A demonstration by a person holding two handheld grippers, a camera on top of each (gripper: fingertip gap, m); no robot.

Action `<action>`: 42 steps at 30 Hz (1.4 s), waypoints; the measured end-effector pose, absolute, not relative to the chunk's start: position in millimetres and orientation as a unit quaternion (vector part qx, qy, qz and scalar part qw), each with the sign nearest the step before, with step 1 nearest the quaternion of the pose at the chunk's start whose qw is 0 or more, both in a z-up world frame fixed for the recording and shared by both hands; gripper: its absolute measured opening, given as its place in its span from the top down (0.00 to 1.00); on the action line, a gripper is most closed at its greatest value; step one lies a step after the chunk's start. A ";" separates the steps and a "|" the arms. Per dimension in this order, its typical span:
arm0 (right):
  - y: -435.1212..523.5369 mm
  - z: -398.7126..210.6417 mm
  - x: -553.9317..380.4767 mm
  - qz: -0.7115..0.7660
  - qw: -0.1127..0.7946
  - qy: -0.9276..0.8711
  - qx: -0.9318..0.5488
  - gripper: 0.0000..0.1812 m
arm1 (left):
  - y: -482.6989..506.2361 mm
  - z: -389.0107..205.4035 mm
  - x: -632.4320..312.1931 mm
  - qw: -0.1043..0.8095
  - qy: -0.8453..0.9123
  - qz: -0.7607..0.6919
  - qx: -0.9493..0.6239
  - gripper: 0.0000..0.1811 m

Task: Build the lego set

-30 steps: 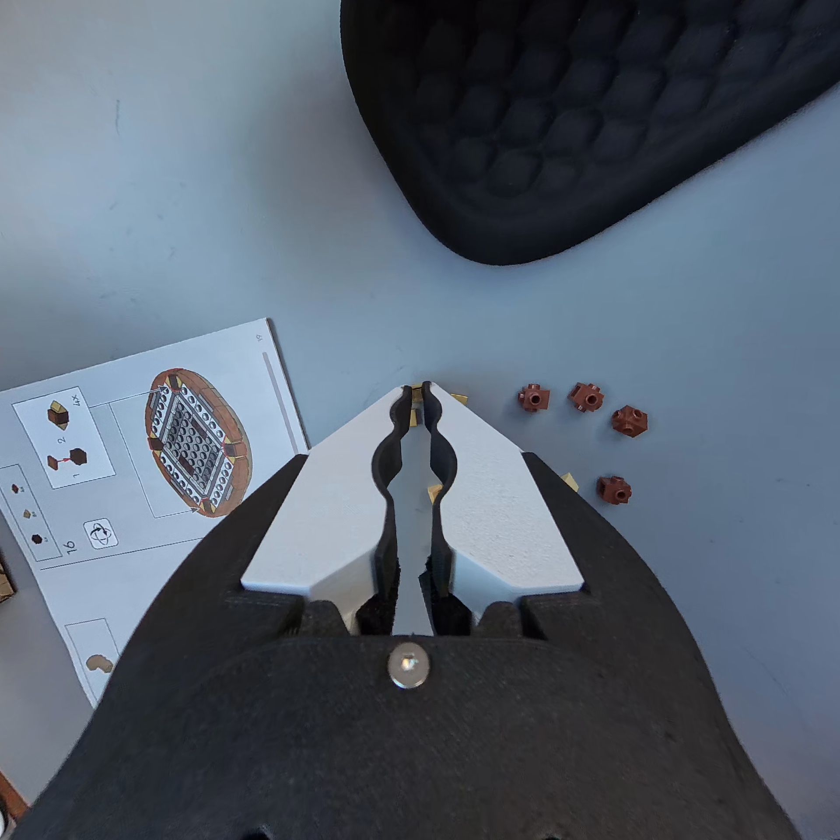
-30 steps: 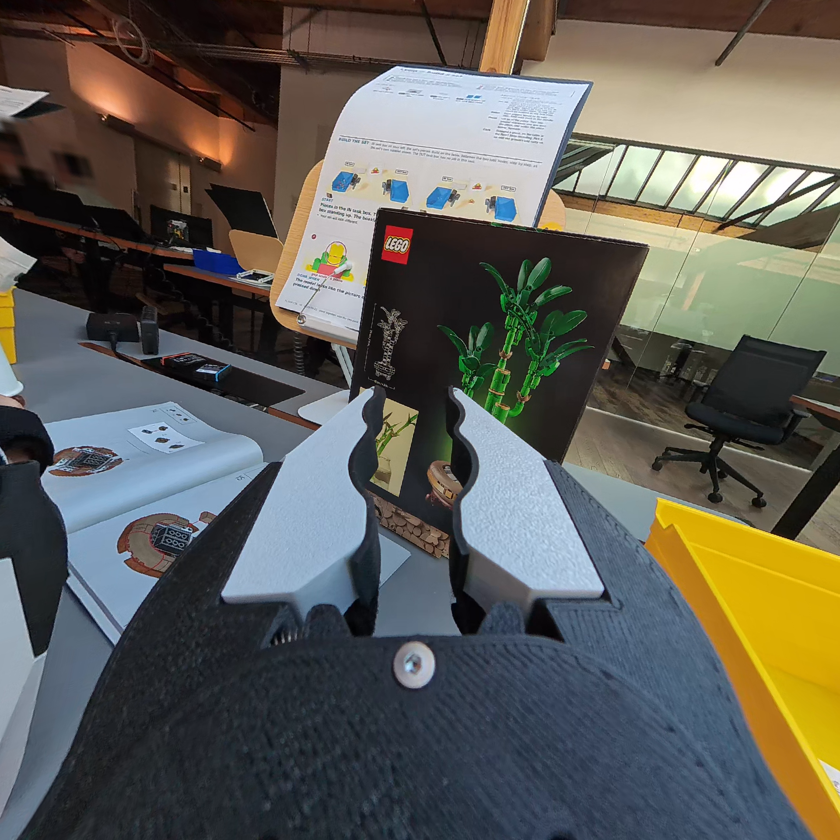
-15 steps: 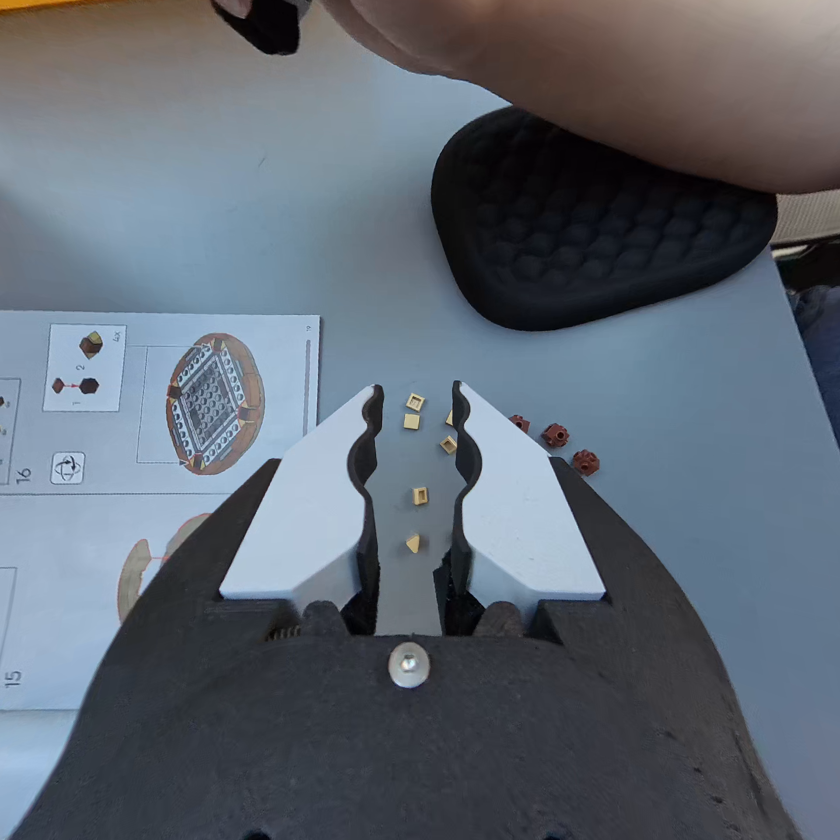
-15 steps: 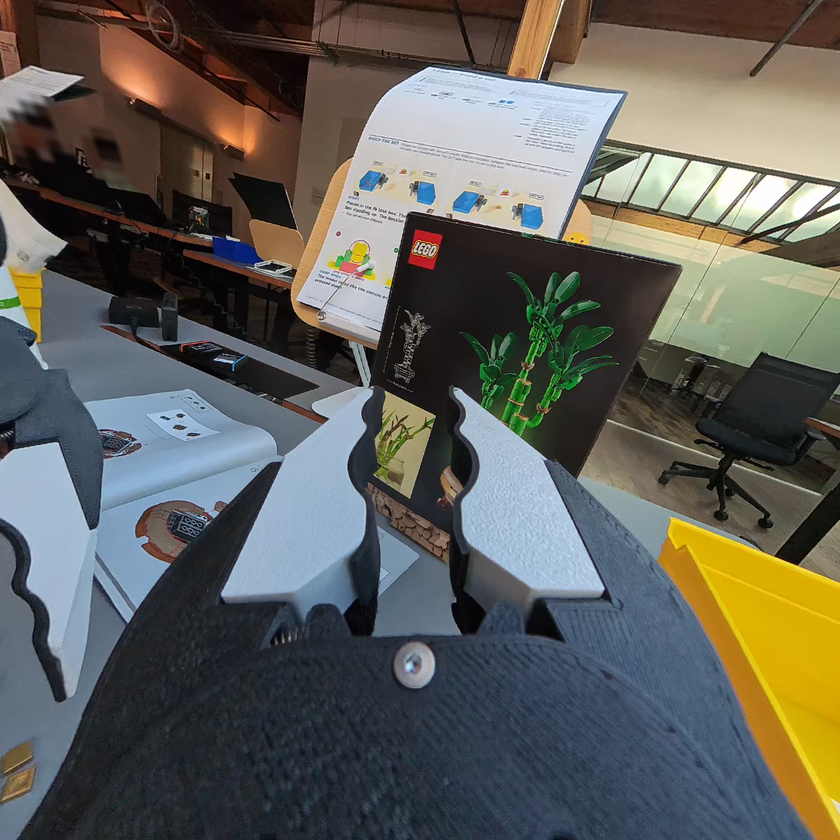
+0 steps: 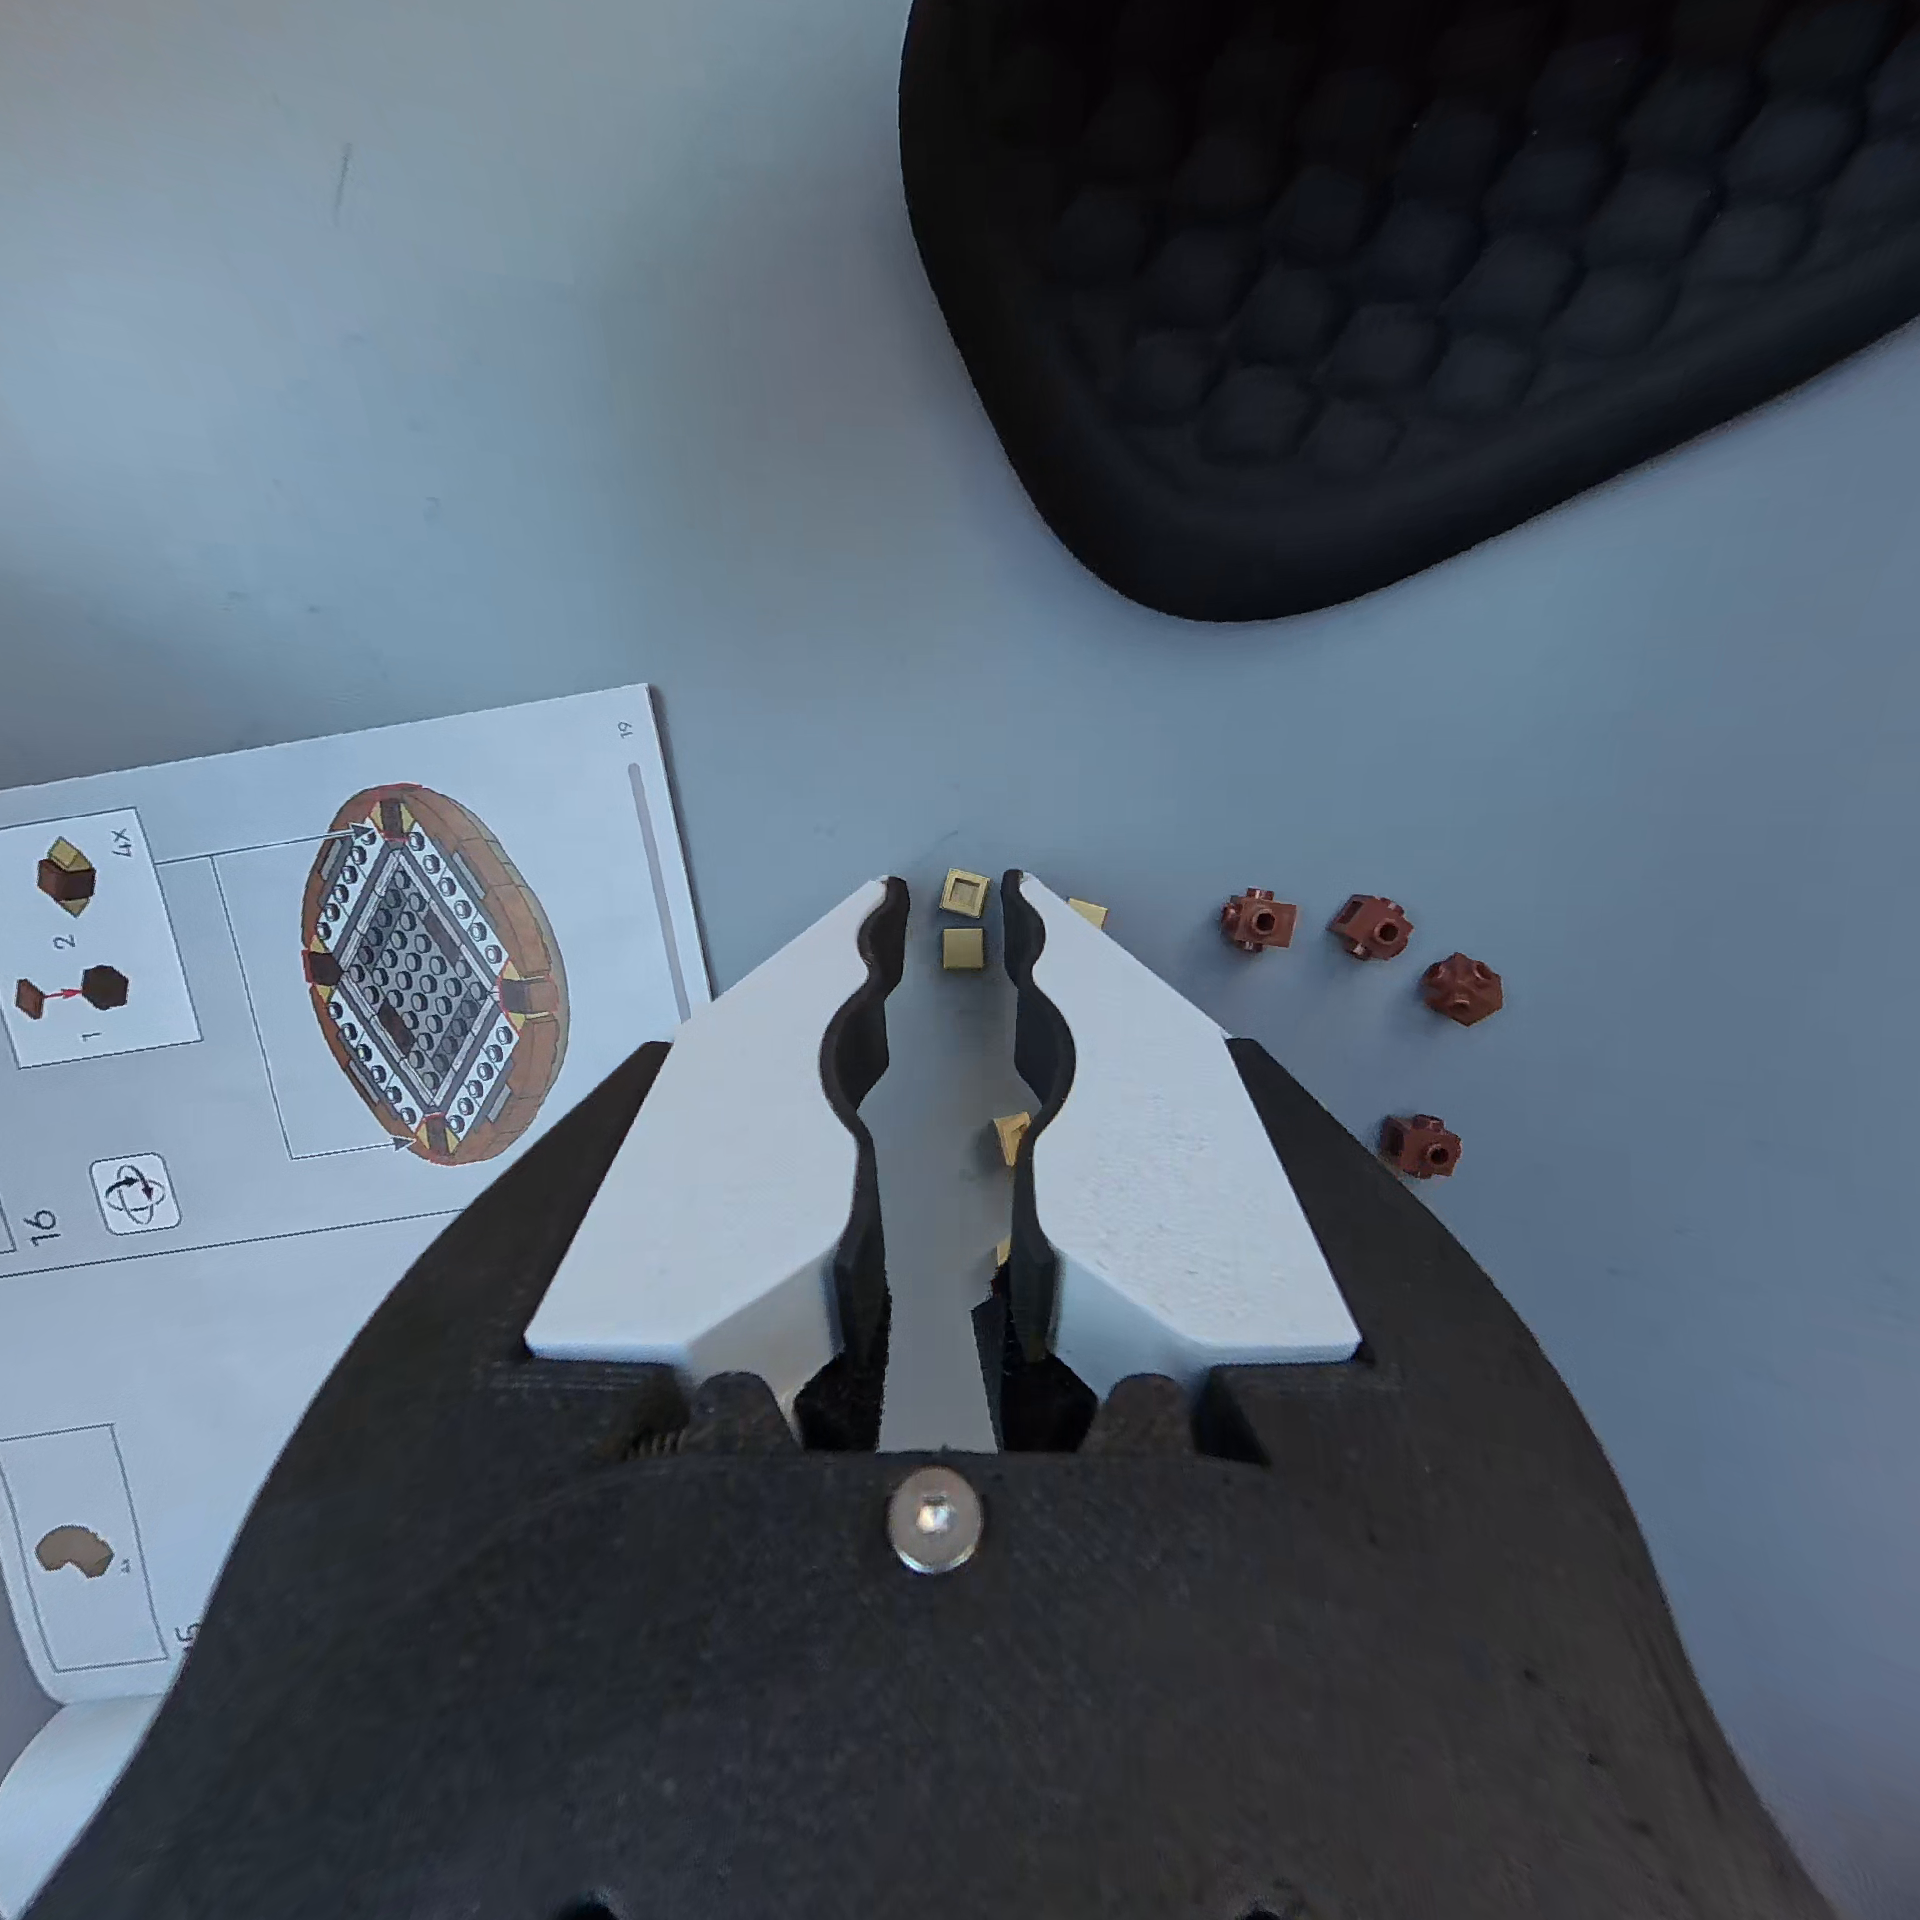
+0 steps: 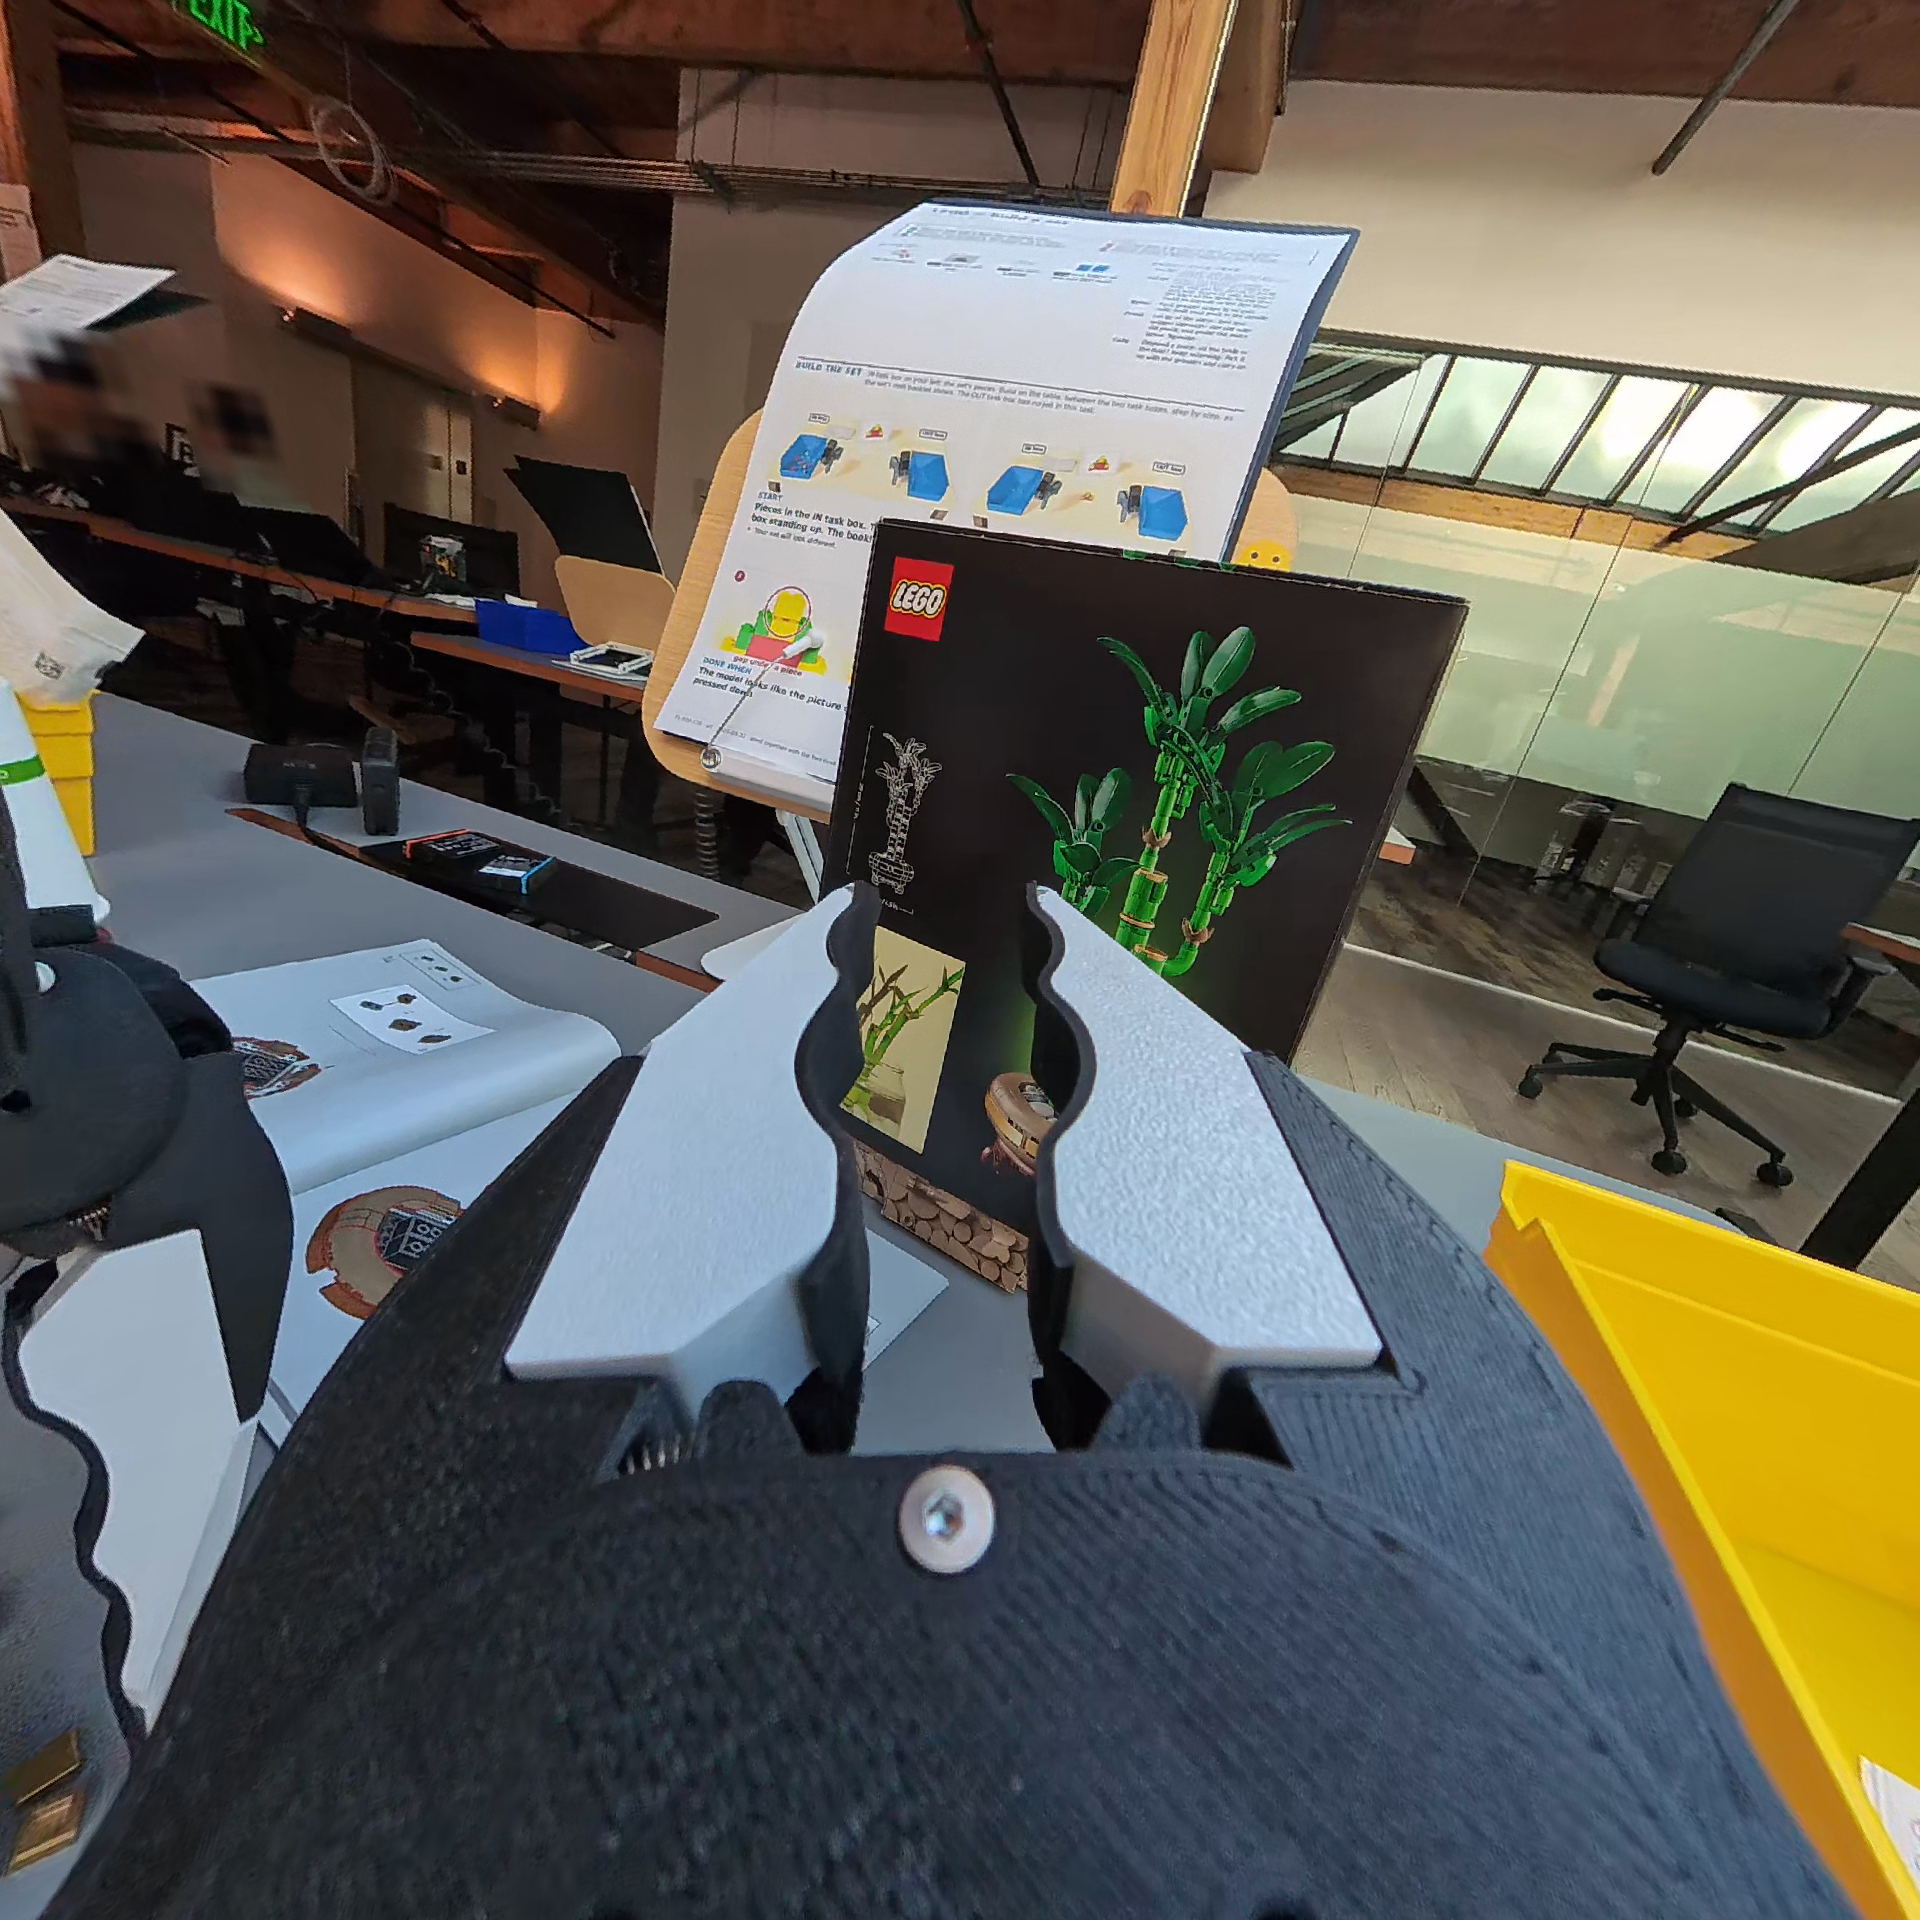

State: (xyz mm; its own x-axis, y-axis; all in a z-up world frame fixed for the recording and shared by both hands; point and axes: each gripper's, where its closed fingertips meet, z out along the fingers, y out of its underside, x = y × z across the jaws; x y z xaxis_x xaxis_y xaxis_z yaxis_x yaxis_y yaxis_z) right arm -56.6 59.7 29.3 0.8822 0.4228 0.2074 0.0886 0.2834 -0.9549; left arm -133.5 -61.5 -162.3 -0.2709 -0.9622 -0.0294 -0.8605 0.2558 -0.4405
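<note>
A pale grey table [image 5: 416, 416] carries everything. In the right wrist view the room behind is an open workshop with dark timber ceiling beams, long benches, a glass partition and a black office chair [image 6: 1725, 997]. A black dimpled pad [image 5: 1403, 291] lies at the table's far right in the left wrist view.

The yellow bin [image 6: 1745, 1434] sits at the right edge of the right wrist view; only a white scrap of paper shows inside it.

The open instruction booklet [image 5: 343, 935] lies to the left. Beside it, the left gripper [image 5: 954, 894] points down at the table, its jaws a narrow gap apart and holding nothing. Two small gold tiles [image 5: 962, 920] lie between its tips, with more gold pieces partly hidden by the right finger. Four reddish-brown studded bricks [image 5: 1361, 927] sit loose just to the right.

The right gripper [image 6: 943, 904] is raised, jaws parted and empty, aimed at the black Lego box [image 6: 1143, 831] standing upright before a clipboard with a printed sheet [image 6: 1018, 436].
</note>
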 end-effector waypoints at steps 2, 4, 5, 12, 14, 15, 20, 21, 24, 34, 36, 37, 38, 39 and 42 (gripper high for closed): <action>59.4 29.4 -56.8 0.108 0.771 -0.218 -0.589 0.85 | -60.9 -162.2 -132.7 0.149 0.779 -0.172 -0.585 0.92; 59.2 29.7 -56.6 0.108 0.771 -0.218 -0.588 0.85 | -59.6 -162.2 -132.3 0.151 0.778 -0.171 -0.586 0.94; 59.2 29.8 -56.5 0.108 0.771 -0.218 -0.588 0.85 | -58.6 -162.3 -132.6 0.153 0.779 -0.168 -0.585 0.96; 57.9 31.2 -56.3 0.109 0.773 -0.217 -0.586 0.85 | -43.3 -148.9 -131.1 0.212 0.719 -0.194 -0.632 0.97; 54.9 34.0 -58.1 0.113 0.777 -0.221 -0.579 0.85 | -32.4 -128.5 -133.1 0.251 0.646 -0.247 -0.677 0.97; 51.8 36.3 -61.0 0.118 0.779 -0.227 -0.572 0.85 | -28.2 -116.5 -136.2 0.265 0.599 -0.288 -0.698 0.97; 11.7 46.8 -115.5 0.218 0.770 -0.335 -0.497 0.76 | -15.4 -65.8 -175.0 0.285 0.367 -0.504 -0.729 0.97; 5.0 40.4 -129.1 0.225 0.754 -0.370 -0.494 0.75 | -13.8 -59.8 -185.1 0.286 0.333 -0.530 -0.725 0.97; -9.1 17.4 -165.8 0.229 0.704 -0.452 -0.497 0.76 | -14.7 -39.0 -209.8 0.280 0.244 -0.617 -0.694 0.97; -33.4 -15.8 -232.3 0.234 0.656 -0.523 -0.491 0.87 | -27.5 -17.8 -223.2 0.251 0.169 -0.722 -0.622 0.97; -33.7 -16.5 -235.6 0.241 0.656 -0.518 -0.493 0.89 | -27.3 -17.8 -221.6 0.250 0.169 -0.725 -0.619 0.97; -32.4 -17.1 -235.9 0.238 0.656 -0.516 -0.496 0.90 | -27.8 -17.3 -220.9 0.249 0.170 -0.728 -0.616 0.97; -31.3 -17.3 -235.7 0.235 0.658 -0.515 -0.497 0.90 | -27.7 -17.6 -220.5 0.247 0.169 -0.729 -0.616 0.97; -30.5 -17.0 -235.2 0.232 0.659 -0.513 -0.498 0.90 | -27.8 -17.6 -220.3 0.247 0.168 -0.730 -0.615 0.97; -29.7 -17.7 -234.2 0.230 0.657 -0.515 -0.500 0.92 | -29.2 -17.6 -220.0 0.244 0.169 -0.733 -0.612 0.97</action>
